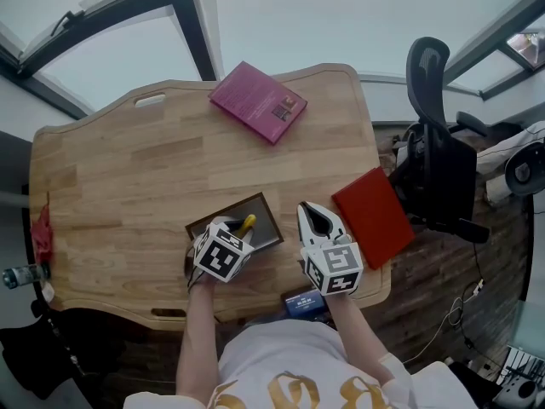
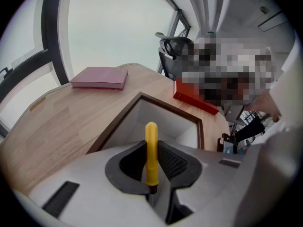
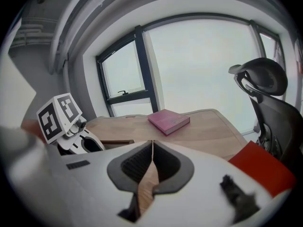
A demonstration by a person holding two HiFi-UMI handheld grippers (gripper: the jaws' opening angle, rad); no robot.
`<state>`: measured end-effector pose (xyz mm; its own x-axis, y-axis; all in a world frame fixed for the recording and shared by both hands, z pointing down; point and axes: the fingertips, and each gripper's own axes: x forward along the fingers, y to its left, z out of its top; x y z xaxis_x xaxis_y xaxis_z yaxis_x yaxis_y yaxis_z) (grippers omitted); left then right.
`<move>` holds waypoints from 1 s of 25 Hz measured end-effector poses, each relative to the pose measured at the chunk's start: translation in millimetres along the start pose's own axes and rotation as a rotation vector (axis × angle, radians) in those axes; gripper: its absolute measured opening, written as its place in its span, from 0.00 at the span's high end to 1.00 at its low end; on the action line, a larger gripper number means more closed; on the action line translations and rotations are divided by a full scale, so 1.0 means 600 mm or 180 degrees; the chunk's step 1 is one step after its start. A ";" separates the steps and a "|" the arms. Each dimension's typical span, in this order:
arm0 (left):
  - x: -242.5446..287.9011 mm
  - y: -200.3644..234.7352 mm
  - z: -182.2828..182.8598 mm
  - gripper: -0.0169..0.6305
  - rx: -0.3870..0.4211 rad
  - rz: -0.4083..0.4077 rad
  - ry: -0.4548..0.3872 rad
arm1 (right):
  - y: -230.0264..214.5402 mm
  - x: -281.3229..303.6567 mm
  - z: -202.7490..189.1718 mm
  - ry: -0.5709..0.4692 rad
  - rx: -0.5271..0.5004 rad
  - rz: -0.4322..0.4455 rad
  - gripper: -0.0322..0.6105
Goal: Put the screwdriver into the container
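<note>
Fingers (image 2: 173,161) of left gripper (image 2: 151,145) clenched on yellow screwdriver (image 2: 151,150). Its handle stands between them, with the rounded end protruding past the fingertips. Shaft end hidden inside the grip. Handle end sits over open container (image 2: 166,107), a shallow dark-rimmed box with pale inside, lower centre of head view. Contact with container cannot be told.

Right gripper (image 3: 152,150): fingers pressed together, nothing between them. It sits just right of container, near front edge of wooden surface (image 1: 128,177).

Red book (image 1: 373,216) lies just right of right gripper, at surface's right edge. Pink book (image 1: 258,101) lies at far edge, upper centre of head view. Black chair (image 1: 436,147) stands beyond right edge.
</note>
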<state>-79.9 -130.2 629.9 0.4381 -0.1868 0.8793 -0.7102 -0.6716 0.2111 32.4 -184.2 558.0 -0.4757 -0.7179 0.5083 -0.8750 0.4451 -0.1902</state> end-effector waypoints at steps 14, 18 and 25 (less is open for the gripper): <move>0.022 -0.001 -0.009 0.85 0.0030 -0.0085 0.0303 | -0.007 0.007 -0.005 0.0041 0.0027 -0.0022 0.90; 0.030 0.001 -0.009 0.85 0.0012 -0.0108 0.0323 | -0.010 0.009 -0.007 0.0049 0.0040 -0.0030 0.90; 0.043 0.001 -0.014 0.85 0.0060 -0.0130 0.0431 | -0.013 0.014 -0.012 0.0079 0.0048 -0.0042 0.90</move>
<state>-73.5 -129.2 656.5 0.3872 -0.0613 0.9200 -0.6822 -0.6903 0.2410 35.9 -190.1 569.6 -0.4618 -0.7102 0.5314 -0.8826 0.4273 -0.1960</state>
